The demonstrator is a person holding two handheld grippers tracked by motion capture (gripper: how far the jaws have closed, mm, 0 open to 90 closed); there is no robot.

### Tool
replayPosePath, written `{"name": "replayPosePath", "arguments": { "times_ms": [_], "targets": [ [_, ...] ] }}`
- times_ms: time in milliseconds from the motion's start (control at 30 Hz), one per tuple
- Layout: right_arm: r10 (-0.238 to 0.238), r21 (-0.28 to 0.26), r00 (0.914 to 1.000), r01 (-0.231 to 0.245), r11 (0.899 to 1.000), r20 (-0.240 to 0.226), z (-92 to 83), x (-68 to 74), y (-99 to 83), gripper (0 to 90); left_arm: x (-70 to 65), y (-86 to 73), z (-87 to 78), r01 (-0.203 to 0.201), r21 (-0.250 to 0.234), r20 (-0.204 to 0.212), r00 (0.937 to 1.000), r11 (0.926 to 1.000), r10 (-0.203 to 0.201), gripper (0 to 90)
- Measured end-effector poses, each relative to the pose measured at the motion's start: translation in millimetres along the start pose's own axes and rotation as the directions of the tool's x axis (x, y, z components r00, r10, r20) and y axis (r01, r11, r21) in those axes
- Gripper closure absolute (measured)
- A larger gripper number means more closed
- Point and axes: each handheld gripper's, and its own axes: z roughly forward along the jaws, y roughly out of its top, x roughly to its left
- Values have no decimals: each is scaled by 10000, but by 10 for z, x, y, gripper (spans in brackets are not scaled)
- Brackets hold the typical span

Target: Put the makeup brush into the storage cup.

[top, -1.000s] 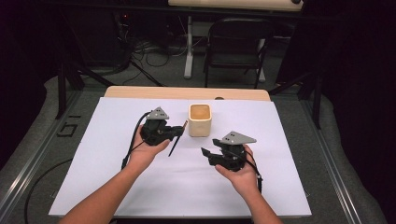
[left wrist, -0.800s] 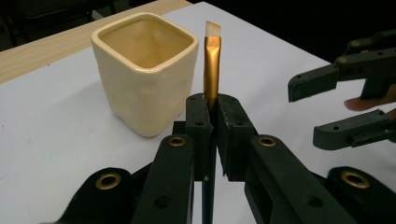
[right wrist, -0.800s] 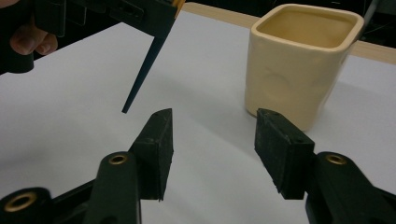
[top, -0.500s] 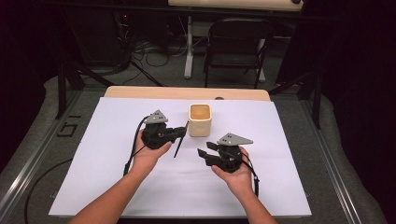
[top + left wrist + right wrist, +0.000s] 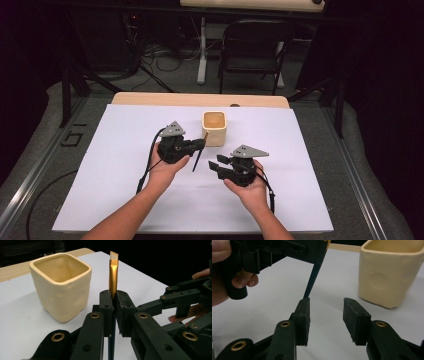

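Your left gripper (image 5: 200,145) sits just left of centre in the high view, jaws clamped on a paintbrush (image 5: 198,154). In the left gripper view the brush (image 5: 113,277) stands upright between the two black pads: gold ferrule and pale flat bristle tip above the pads, dark handle running down below them to the bottom edge. In the high view the dark handle slants down and to the left from the jaws, its lower end just above the white sheet (image 5: 110,165) that covers the table.

The cream square cup (image 5: 215,127) stands upright at centre frame, just above and right of your left gripper, near it but not touching. In the left gripper view the cup (image 5: 61,285) fills the upper left, open mouth up; contents cannot be told.

Your right gripper (image 5: 219,165) sits right of centre and lower in the high view, jaws wide apart and pointing left toward the brush handle. In the right gripper view the gap between its pads (image 5: 354,320) holds nothing; the dark handle (image 5: 312,282) hangs just beyond the left pad, and the cup (image 5: 392,272) is at upper right.

A folding chair (image 5: 252,50) stands beyond the table, top centre.
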Motion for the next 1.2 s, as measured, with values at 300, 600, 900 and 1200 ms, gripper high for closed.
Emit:
{"name": "replayPosePath", "arguments": {
  "times_ms": [300, 600, 900, 1200],
  "targets": [
    [146, 12, 9999, -146, 9999, -4, 31, 25, -34, 590, -32, 4, 27, -8, -35, 77, 10000, 10000, 8, 841],
    [142, -32, 9999, -142, 9999, -8, 53, 51, -51, 596, -85, 26, 47, 2, -147, 169, 9999, 9999, 1, 841],
    [364, 76, 9993, -364, 9993, 37, 74, 55, -79, 606, -128, 26, 70, -18, -337, 268, 9996, 9994, 27, 841],
    [806, 65, 9965, -805, 9967, -216, 91, 65, -83, 623, -182, 7, 91, 45, -633, 338, 9994, 9980, -24, 841]
  ]
}}
